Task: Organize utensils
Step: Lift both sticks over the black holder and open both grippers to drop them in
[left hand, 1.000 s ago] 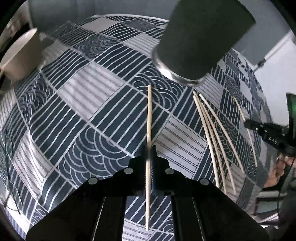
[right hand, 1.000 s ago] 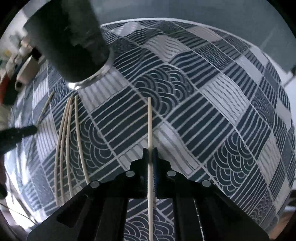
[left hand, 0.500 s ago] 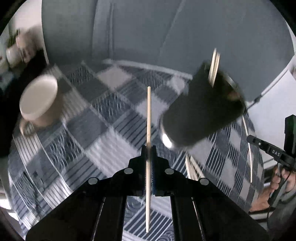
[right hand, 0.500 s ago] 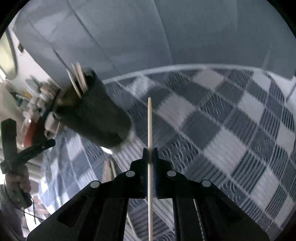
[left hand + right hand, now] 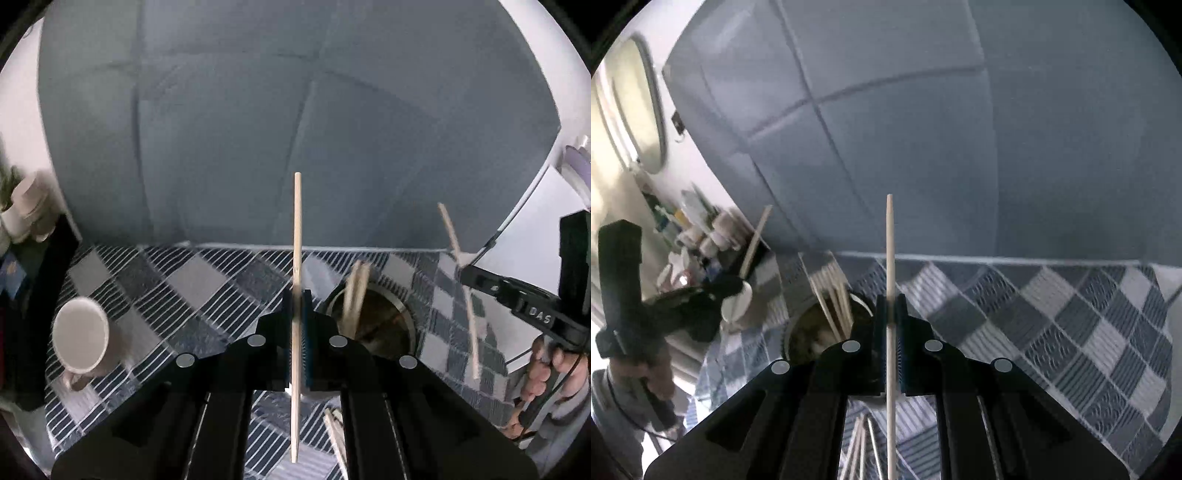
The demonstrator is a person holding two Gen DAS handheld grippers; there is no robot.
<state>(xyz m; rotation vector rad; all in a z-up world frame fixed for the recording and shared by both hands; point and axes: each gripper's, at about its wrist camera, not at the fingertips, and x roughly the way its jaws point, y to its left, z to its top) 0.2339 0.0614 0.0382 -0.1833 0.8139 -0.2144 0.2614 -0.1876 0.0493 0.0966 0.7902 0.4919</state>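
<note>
My left gripper (image 5: 296, 295) is shut on a pale wooden chopstick (image 5: 297, 229) that sticks up past its tips, raised well above the patterned tablecloth (image 5: 199, 288). Just right of it stands the dark holder cup (image 5: 380, 321), mouth in view, with chopsticks (image 5: 355, 291) leaning inside. My right gripper (image 5: 891, 301) is shut on a second chopstick (image 5: 889, 251), also held high. The same holder cup (image 5: 816, 332) sits left of its fingers with several chopsticks (image 5: 833, 295) in it. Loose chopsticks (image 5: 860, 450) lie on the cloth below. The other gripper (image 5: 517, 299) shows at the right of the left wrist view, chopstick (image 5: 452, 236) in its tips.
A white mug (image 5: 81, 339) stands on the cloth at the left. A grey padded wall (image 5: 295, 122) rises behind the table's far edge. Jars and small items crowd a shelf (image 5: 701, 229) at the left. A person's hand (image 5: 550, 369) grips the right tool's handle.
Both grippers have risen off the cloth with their chopsticks and tilted up toward level. The holder cup, seen from the side before, now shows its open mouth from above.
</note>
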